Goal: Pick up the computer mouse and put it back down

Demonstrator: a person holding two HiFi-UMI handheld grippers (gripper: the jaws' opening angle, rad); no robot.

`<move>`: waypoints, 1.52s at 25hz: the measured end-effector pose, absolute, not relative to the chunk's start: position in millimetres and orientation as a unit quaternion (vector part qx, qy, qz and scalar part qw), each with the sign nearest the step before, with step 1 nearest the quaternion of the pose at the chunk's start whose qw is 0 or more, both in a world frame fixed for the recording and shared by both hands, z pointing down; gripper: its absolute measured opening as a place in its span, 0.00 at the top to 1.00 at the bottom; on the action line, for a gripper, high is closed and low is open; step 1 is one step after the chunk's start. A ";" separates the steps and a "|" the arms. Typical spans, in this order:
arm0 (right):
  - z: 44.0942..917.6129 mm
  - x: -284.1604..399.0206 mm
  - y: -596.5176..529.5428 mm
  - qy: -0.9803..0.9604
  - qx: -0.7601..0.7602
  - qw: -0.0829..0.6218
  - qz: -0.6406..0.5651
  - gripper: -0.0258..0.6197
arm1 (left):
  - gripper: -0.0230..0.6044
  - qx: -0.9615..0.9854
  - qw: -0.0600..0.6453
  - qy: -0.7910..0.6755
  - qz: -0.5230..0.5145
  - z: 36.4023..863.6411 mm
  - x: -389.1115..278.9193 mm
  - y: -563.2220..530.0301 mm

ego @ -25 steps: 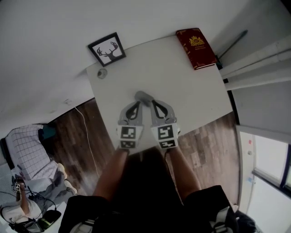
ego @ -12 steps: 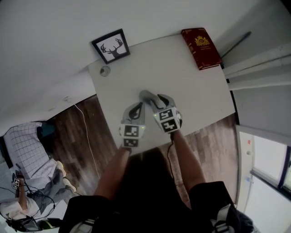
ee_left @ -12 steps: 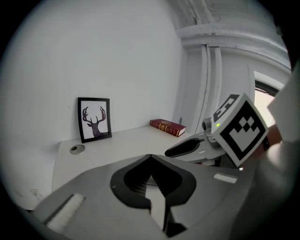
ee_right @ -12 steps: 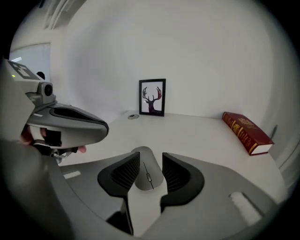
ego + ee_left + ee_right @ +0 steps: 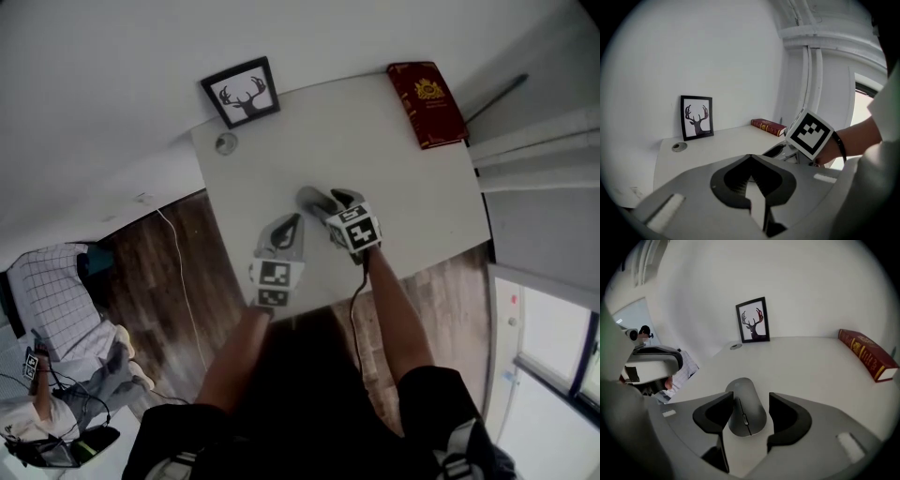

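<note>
- The computer mouse point(image 5: 746, 409), grey and low, lies flat on the white worktop point(image 5: 811, 364) between the two fingers point(image 5: 715, 416) of the right gripper point(image 5: 751, 398). Its wheel end is nearest the gripper body and its rounded far end reaches out past the fingertips.
- Those fingers stand wide apart and have just been opening. The one on the left sits right at the mouse's edge, and I cannot tell whether it touches. A strip of bare worktop shows between the mouse and the one on the right, so nothing is gripped.
- The left gripper point(image 5: 750, 159) has its fingers point(image 5: 736, 180) closed tip to tip with nothing between them. It hangs just left of the right fingers, over the near part of the worktop and apart from the mouse.
- From the left gripper view, the right gripper's marker cube point(image 5: 809, 135) shows close beyond and to the right of the shut fingertips.
- Well ahead of the right fingers, a framed deer picture point(image 5: 752, 319) leans against the white wall point(image 5: 811, 296) at the worktop's far edge. A small round disc point(image 5: 735, 346) lies just in front of it.
- Far off to the right of those fingers, a red book point(image 5: 867, 355) lies flat near the wall.
- In the head view, wooden floor point(image 5: 178, 281) shows beside and below the worktop.
</note>
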State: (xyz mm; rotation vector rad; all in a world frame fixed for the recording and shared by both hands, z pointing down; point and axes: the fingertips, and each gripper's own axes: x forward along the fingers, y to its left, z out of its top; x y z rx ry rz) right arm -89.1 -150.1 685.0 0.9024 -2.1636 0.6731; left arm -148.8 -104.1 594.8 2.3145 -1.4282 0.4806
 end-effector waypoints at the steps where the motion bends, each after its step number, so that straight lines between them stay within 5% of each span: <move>1: 686.5 -89.8 -150.9 -0.834 0.341 0.344 0.264 0.56 | 0.96 0.823 0.189 -0.507 0.172 595.7 -149.4 -103.3; 23: 693.4 -124.1 -144.6 -0.846 0.234 0.365 0.310 0.63 | 0.96 0.799 0.203 -0.535 0.184 614.9 -175.0 -112.8; 30: 675.9 -132.5 -135.4 -0.858 0.239 0.415 0.186 0.67 | 0.96 0.795 0.195 -0.539 0.198 621.1 -186.7 -111.8; 38: 671.3 -141.9 -125.5 -0.857 0.220 0.466 0.017 0.67 | 0.96 0.836 0.082 -0.462 0.286 619.9 -185.1 -129.8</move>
